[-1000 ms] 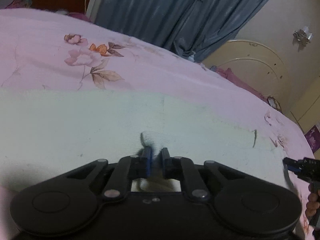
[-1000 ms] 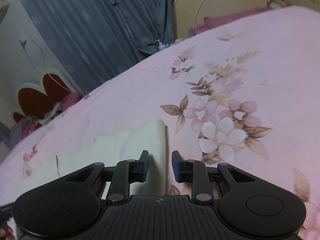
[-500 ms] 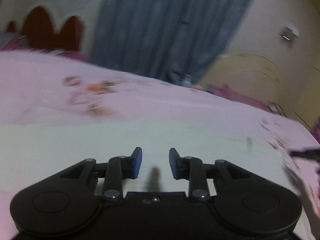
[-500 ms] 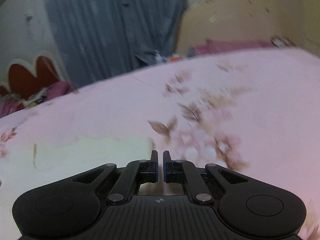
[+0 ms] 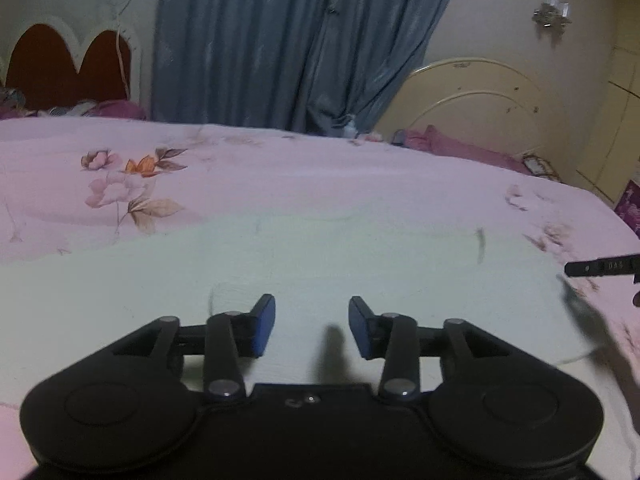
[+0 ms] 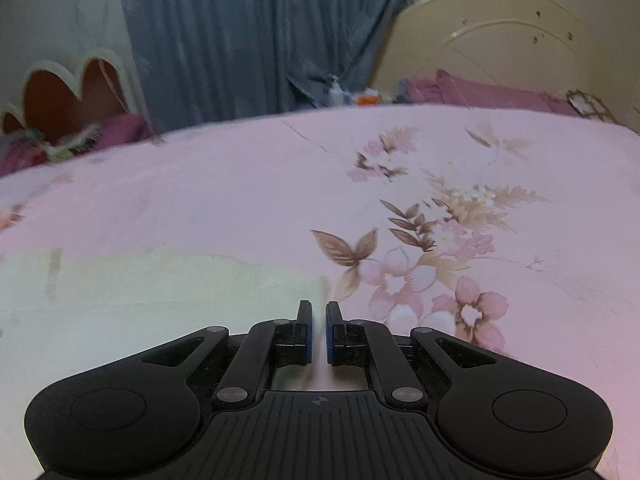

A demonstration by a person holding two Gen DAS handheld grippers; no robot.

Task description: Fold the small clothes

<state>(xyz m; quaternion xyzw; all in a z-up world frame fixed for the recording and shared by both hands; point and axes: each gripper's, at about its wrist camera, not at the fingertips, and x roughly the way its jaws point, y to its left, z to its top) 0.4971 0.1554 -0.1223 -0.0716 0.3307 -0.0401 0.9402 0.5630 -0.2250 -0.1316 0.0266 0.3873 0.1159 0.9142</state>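
A pale cream cloth (image 5: pixel 320 256) lies flat on the pink floral bedsheet (image 5: pixel 280 176). My left gripper (image 5: pixel 312 322) is open and empty, just above the cloth's near part. In the right wrist view the same cloth (image 6: pixel 140 288) lies to the left, with its right edge near my right gripper (image 6: pixel 319 330). The right jaws stand nearly closed with a thin gap, and nothing shows between them. The right gripper's tip (image 5: pixel 600 267) also shows at the far right edge of the left wrist view.
A blue curtain (image 5: pixel 280 40) hangs behind the bed. A red scalloped headboard (image 5: pixel 60 68) stands at the back left and a cream arched headboard (image 5: pixel 492 108) at the back right. Purple pillows (image 6: pixel 480 90) lie along the far edge.
My left gripper has let go of the cloth fold and opened wide. My right gripper has gone from open to nearly closed. Both have lifted and tilted up from the bed.
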